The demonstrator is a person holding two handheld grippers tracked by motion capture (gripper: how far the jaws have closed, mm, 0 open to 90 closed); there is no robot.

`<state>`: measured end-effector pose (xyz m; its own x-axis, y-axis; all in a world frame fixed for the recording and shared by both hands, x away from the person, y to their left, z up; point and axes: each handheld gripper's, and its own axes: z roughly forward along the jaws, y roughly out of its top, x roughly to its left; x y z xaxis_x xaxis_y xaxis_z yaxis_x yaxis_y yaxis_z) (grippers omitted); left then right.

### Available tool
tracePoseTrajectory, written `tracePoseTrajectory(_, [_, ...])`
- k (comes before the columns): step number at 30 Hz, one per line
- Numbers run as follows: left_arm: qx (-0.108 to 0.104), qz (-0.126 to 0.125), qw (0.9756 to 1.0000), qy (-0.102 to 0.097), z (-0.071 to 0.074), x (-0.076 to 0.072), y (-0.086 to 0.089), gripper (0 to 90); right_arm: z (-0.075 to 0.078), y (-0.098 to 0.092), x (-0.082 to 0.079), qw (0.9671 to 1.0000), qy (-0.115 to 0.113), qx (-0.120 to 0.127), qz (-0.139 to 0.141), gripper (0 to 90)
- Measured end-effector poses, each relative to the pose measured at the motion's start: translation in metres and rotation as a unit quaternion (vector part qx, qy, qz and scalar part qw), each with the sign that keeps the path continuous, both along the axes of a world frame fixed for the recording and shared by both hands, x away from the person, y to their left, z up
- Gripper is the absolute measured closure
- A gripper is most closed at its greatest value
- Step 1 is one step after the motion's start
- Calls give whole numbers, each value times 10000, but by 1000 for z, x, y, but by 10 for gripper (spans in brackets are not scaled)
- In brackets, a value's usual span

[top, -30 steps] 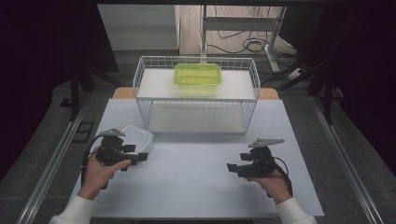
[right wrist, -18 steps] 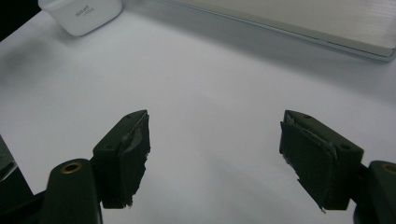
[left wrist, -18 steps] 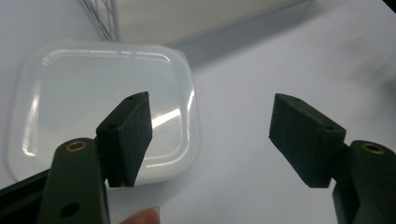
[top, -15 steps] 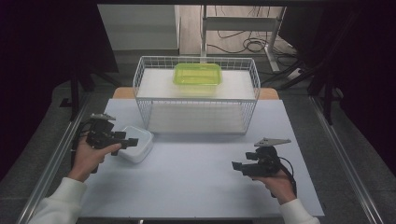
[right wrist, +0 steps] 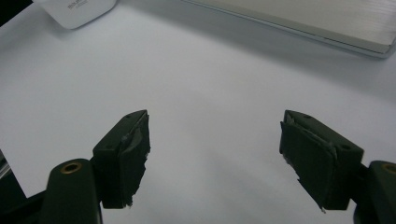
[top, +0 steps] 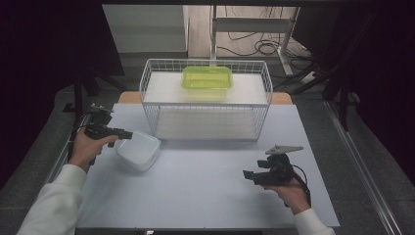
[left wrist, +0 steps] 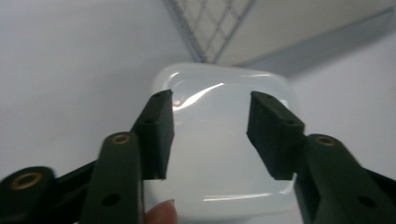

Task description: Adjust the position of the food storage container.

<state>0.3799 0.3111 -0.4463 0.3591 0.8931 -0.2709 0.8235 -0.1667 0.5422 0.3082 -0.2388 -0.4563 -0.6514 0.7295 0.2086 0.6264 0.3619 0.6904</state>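
While the white tub [top: 138, 149] sits upside down on the pale table [top: 205, 196], just in front of the left corner of the wire basket [top: 147, 105], the left gripper [top: 125, 134] is right at its edge. From the left gripper view the tub [left wrist: 219, 144] lies beyond and between the two black jaws, which have just been closing in and now stand about half apart (a fingertip [left wrist: 161, 214] shows at the bottom of that view). Whether the pads actually touch the tub's sides is hard to say from this angle; there seems to be a sliver of gap on each side, so call it framed, not gripped.

Out from there: the tub is clear of the basket's front wall, near but not touching. Inside the basket, up on its white shelf [top: 249, 88], sits a green box [top: 207, 81] toward the back middle.

Over on the other side, the right gripper [top: 249, 175] rests low over the table, well apart from the tub, held in the person's right hand [top: 293, 193]. Its jaws stand wide apart with nothing between them, just bare table [right wrist: 210, 93], and the tub's corner [right wrist: 77, 11] peeks in at the top left.
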Motion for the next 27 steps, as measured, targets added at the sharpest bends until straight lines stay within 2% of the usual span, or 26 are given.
tracePoseTrajectory(4, [93, 171, 9997, 117, -6, 9, 7, 615, 0, -2, -1, 10000, 9, -1, -51, 243])
tracePoseTrajectory(7, [191, 174, 9996, 90, -6, 13, 7, 690, -1, -3, -2, 10000, -3, -37, -54, 244])
tracePoseTrajectory(9, [348, 160, 9992, 97, -7, 15, 7, 747, -1, -3, -2, 10000, -11, -45, -53, 243])
tracePoseTrajectory(11, [409, 160, 9990, 122, -8, 17, 7, 800, -1, -3, -2, 10000, -17, -42, -52, 243])
tracePoseTrajectory(12, [500, 138, 9985, 194, -10, 20, 7, 822, -1, -4, -2, 10000, -24, -38, -72, 243])
tracePoseTrajectory(14, [511, 146, 9984, 210, -11, 21, 8, 857, -1, -4, -2, 9999, -19, -43, -114, 241])
tracePoseTrajectory(15, [497, 150, 9983, 250, -13, 23, 9, 857, -1, -4, -2, 9999, -19, -43, -114, 241])
tracePoseTrajectory(17, [622, 112, 9972, 394, -20, 26, 11, 890, -1, -5, -4, 9999, -28, -56, -132, 239])
tracePoseTrajectory(19, [663, 107, 9968, 426, -22, 26, 10, 898, -1, -6, -4, 9999, -33, -70, -126, 239])
tracePoseTrajectory(20, [796, 29, 9957, 468, -26, 27, 9, 899, 0, -7, -5, 9998, -33, -70, -158, 239])
tracePoseTrajectory(22, [852, -2, 9952, 473, -28, 27, 6, 900, 0, -9, -5, 9998, -46, -72, -184, 239])
tracePoseTrajectory(27, [855, -56, 9949, 533, -30, 28, 3, 900, -1, -10, -4, 9996, -19, -102, -271, 234])
